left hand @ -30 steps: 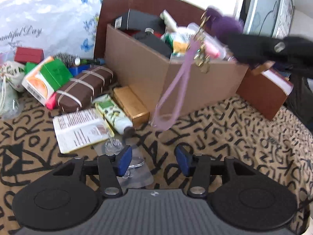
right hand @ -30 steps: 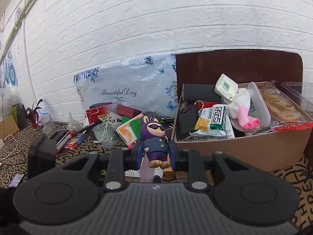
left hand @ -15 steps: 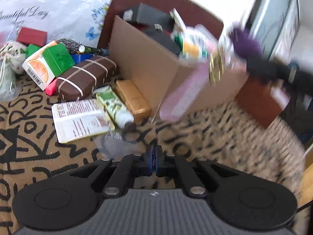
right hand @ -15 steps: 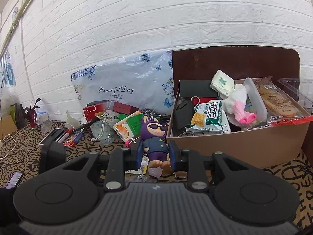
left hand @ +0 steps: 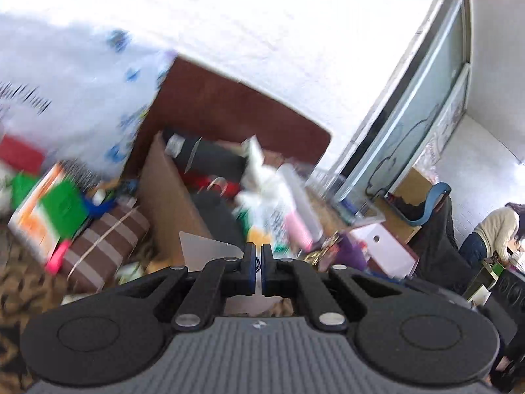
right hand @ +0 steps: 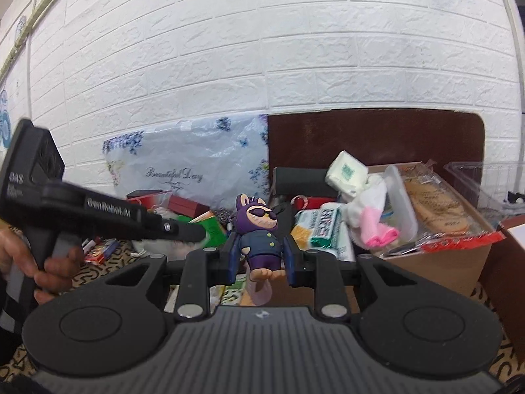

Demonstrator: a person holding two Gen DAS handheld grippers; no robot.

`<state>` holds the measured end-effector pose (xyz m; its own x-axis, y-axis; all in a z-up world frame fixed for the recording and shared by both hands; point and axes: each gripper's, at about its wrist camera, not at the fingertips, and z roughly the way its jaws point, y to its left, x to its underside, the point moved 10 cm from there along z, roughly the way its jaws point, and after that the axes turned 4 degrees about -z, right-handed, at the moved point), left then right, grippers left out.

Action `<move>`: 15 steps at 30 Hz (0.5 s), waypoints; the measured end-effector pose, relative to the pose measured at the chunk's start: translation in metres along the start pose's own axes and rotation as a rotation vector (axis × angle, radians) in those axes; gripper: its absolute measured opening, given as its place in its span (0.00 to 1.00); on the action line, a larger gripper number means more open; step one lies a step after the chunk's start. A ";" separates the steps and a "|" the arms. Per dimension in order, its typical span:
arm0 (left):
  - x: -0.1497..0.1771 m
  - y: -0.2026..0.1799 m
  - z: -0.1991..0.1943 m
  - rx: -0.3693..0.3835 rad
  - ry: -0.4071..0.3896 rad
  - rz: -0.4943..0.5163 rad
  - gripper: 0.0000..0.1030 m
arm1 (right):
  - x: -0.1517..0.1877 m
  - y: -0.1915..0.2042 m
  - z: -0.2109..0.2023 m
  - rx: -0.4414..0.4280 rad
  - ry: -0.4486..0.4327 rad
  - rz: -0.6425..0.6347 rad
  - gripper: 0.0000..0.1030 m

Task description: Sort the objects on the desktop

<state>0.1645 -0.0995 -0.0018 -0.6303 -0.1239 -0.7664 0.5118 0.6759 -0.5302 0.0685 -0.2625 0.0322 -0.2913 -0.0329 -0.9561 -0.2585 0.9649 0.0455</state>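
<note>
A small purple toy figure (right hand: 259, 229) with dark glasses is held between the two pads of the right gripper (right hand: 259, 257). The pads are pressed on its sides, so it is clamped tight and upright. Its feet are seen just below the pads, and something pale and pinkish hanging under it is cut off by the gripper body. The toy is held up in front of the cardboard box (right hand: 443, 269), near the box's left end.

The box is stuffed full. A white packet (right hand: 346, 172), a pink and white sock (right hand: 370, 223) and a green and white snack bag (right hand: 323, 226) can be made out in it. Things deeper in the box are hidden.

The left gripper (left hand: 257, 274) is squeezed together. A thin clear plastic piece (left hand: 206, 251) is seen just left of its tips, but whether it is pinched cannot be told. The left wrist view is badly blurred. Only a brown striped case (left hand: 105, 243) and an orange and green carton (left hand: 46, 216) can be made out beside the box. In the right wrist view the left gripper is held by a hand (right hand: 49, 262) at the left edge.

The table is covered by a tan cloth with black marks (right hand: 498, 344). A white brick wall (right hand: 262, 49) is behind it, with a flowered plastic bag (right hand: 183, 170) leaned on it. A person in a cream top (left hand: 495, 233) is seen far off to the right.
</note>
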 end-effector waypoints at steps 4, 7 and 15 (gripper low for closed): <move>-0.027 -0.025 0.030 0.044 -0.004 0.024 0.00 | -0.016 -0.027 0.009 0.065 -0.026 -0.006 0.25; -0.042 -0.043 0.055 0.077 -0.006 0.036 0.00 | -0.036 -0.048 0.013 0.112 -0.063 -0.011 0.25; -0.069 -0.053 0.120 0.114 -0.022 0.022 0.00 | -0.073 -0.092 0.038 0.171 -0.145 0.014 0.26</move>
<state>0.2505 -0.2137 0.0361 -0.6057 -0.1263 -0.7856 0.5893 0.5921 -0.5496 0.1487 -0.3393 0.0870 -0.1547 0.0067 -0.9879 -0.0923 0.9955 0.0212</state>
